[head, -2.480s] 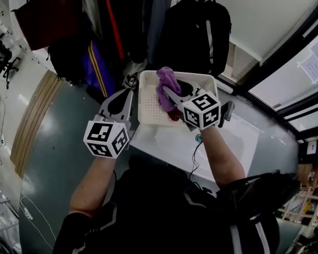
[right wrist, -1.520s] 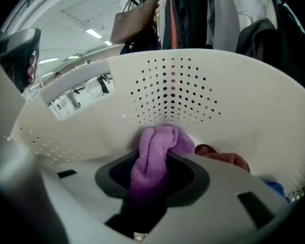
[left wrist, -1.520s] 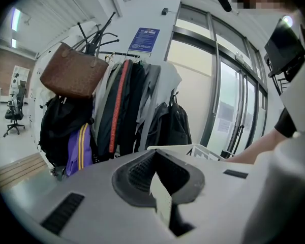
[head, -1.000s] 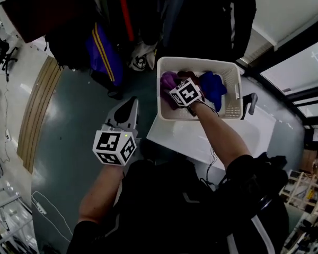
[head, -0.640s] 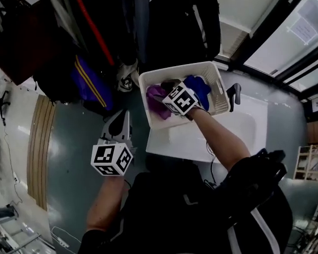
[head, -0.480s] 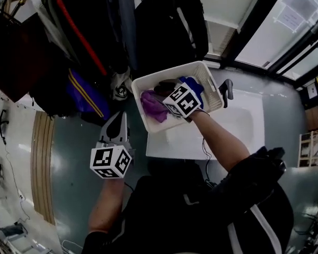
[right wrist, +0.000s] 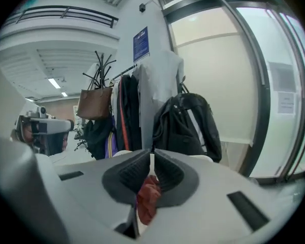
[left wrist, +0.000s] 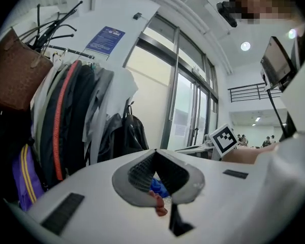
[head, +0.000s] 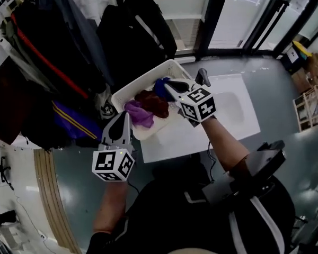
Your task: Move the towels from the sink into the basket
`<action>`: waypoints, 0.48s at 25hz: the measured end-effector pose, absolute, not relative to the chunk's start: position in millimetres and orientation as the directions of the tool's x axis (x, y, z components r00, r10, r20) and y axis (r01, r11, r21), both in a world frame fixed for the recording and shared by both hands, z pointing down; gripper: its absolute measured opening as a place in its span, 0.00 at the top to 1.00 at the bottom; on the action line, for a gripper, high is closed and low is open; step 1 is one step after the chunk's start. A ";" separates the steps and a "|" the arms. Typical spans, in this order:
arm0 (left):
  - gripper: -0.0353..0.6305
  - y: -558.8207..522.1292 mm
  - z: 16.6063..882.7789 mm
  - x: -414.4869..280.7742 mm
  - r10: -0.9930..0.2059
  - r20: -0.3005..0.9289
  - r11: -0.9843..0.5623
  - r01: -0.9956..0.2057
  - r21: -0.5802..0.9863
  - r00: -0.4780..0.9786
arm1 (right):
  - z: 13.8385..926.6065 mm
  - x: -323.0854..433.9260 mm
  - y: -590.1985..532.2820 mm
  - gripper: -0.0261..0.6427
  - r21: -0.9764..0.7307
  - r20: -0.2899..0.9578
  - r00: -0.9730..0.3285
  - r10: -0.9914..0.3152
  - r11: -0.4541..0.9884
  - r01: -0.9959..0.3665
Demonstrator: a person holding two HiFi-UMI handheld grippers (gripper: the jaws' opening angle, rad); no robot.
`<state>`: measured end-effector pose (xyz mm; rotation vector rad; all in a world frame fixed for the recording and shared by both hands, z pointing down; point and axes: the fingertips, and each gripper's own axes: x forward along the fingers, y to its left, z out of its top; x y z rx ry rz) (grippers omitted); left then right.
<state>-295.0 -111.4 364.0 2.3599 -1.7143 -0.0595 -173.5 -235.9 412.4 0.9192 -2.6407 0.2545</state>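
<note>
Right gripper (head: 167,83): jaws brought together, tips meeting, having just been closing from a wide spread. Nothing is pinched between the pads. In the right gripper view a dark red towel (head: 153,102) shows only through the slot below the tips. The gripper is held above the right part of the basket (head: 140,78), pointing toward the far left, with its marker cube over the counter (head: 169,142). Left gripper (head: 126,114): jaws likewise together and empty, with scraps of blue and red cloth visible through the slot in the left gripper view. It is held off the basket's near left corner, above the floor (head: 79,157), tips just beside the basket wall. Basket: white, perforated, set at the left end of the counter, beside the sink (head: 230,102). Its contents are three towels. The purple towel (head: 138,112) is at the near left, the dark red towel is in the middle touching it, and the blue towel (head: 160,86) is at the far right, beneath the right gripper's tips. Sink: white basin, right of the basket, with a dark tap (head: 202,77) at its far edge. Surroundings: a black backpack (head: 138,30) and hanging coats (head: 53,30) behind the basket, a brown bag (left wrist: 12,70) on the rack, and glass doors (head: 244,4) at the far right.
</note>
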 end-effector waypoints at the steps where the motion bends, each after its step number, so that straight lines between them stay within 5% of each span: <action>1: 0.94 -114.3 363.2 -291.3 -0.940 0.096 -0.304 -0.931 0.203 0.328 | 409.7 -164.5 -235.7 0.92 -0.063 0.354 -0.729 -0.586 0.763 -0.644; 12: 0.94 -132.2 350.1 -222.4 -0.906 0.083 -0.397 -0.902 0.171 0.414 | 392.0 -73.6 -224.1 0.95 -0.097 0.277 -0.685 -0.674 0.690 -0.718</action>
